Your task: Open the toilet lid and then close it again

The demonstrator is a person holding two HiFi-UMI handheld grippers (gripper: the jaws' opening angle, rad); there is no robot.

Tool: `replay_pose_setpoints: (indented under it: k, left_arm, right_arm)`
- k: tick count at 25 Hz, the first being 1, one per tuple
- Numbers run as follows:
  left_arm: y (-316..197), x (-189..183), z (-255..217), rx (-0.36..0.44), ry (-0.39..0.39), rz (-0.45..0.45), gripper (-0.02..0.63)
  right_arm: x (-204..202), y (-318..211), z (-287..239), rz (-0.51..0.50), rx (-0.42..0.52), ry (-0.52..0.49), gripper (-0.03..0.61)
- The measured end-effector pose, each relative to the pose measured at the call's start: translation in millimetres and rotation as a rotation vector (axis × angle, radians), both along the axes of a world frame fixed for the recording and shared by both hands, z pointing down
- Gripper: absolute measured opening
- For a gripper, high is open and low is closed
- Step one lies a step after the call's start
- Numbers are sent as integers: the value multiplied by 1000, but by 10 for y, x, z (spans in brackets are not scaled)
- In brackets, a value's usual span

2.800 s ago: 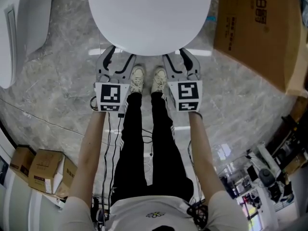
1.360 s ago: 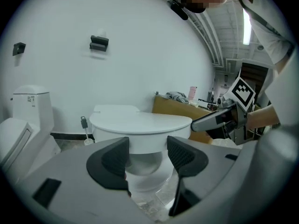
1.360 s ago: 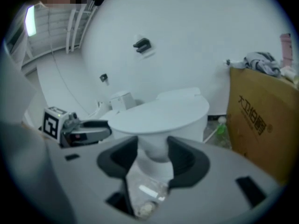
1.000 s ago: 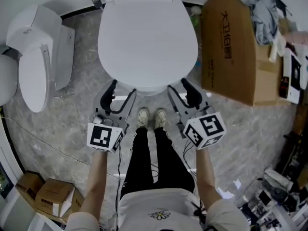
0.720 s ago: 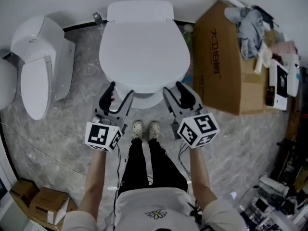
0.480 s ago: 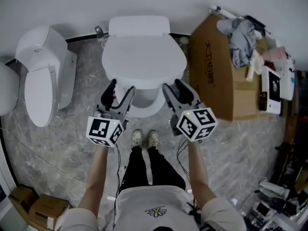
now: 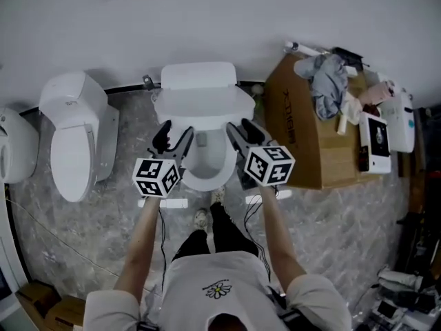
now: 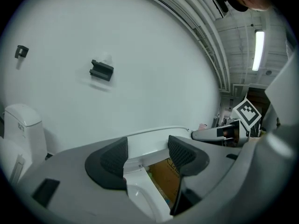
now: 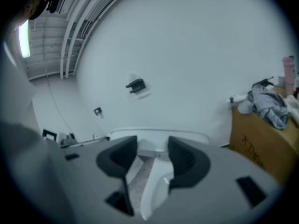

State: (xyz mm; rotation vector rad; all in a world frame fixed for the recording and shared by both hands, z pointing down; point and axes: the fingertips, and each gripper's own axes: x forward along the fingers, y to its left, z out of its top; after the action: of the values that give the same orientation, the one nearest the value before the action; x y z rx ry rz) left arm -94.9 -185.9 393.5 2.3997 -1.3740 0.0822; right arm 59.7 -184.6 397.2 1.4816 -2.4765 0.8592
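The white toilet stands against the wall in the head view. Its lid (image 7: 204, 103) is tilted up off the bowl (image 7: 207, 165), which shows open beneath the lid's front edge. My left gripper (image 7: 172, 132) reaches to the left part of that front edge, and my right gripper (image 7: 241, 125) to the right part. Both stand open with nothing clamped. In the left gripper view the lid (image 8: 149, 143) shows past the jaws of the left gripper (image 8: 147, 158). The right gripper (image 9: 152, 158) frames the lid (image 9: 159, 136) and the bowl rim (image 9: 154, 185). I cannot tell whether the fingers touch the lid.
A second white toilet (image 7: 72, 143) stands to the left. An open cardboard box (image 7: 300, 140) with clothes (image 7: 327, 74) on top crowds the toilet's right side. A black bracket (image 8: 101, 70) hangs on the white wall. The person's feet (image 7: 204, 216) are on the marble floor.
The lid lay flat over the bowl; now it is lifted and the bowl shows. Both grippers have risen with its front edge, and the head view has swung up toward the wall.
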Motion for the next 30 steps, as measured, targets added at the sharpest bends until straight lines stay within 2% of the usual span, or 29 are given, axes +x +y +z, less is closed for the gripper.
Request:
replay_pose_setpoints:
  k: [3, 6, 17, 21, 30]
  left_arm:
    - [-171, -4, -127, 22, -48, 18, 310]
    - [-322, 40, -197, 6, -67, 44, 330]
    - [-1080, 0, -604, 42, 38, -77, 344]
    - [-1363, -8, -692, 50, 57, -85, 344]
    - [-1837, -47, -812, 64, 84, -70, 344]
  right_arm:
    - [-3, -134, -99, -14, -4, -1, 218]
    - [26, -257, -183, -17, 6, 1, 218]
    - [3, -1010, -564, -45, 49, 3, 216]
    - [-5, -1279, -648, -51, 68, 25, 212]
    - [-45, -1746, -739, -24, 48, 37, 212]
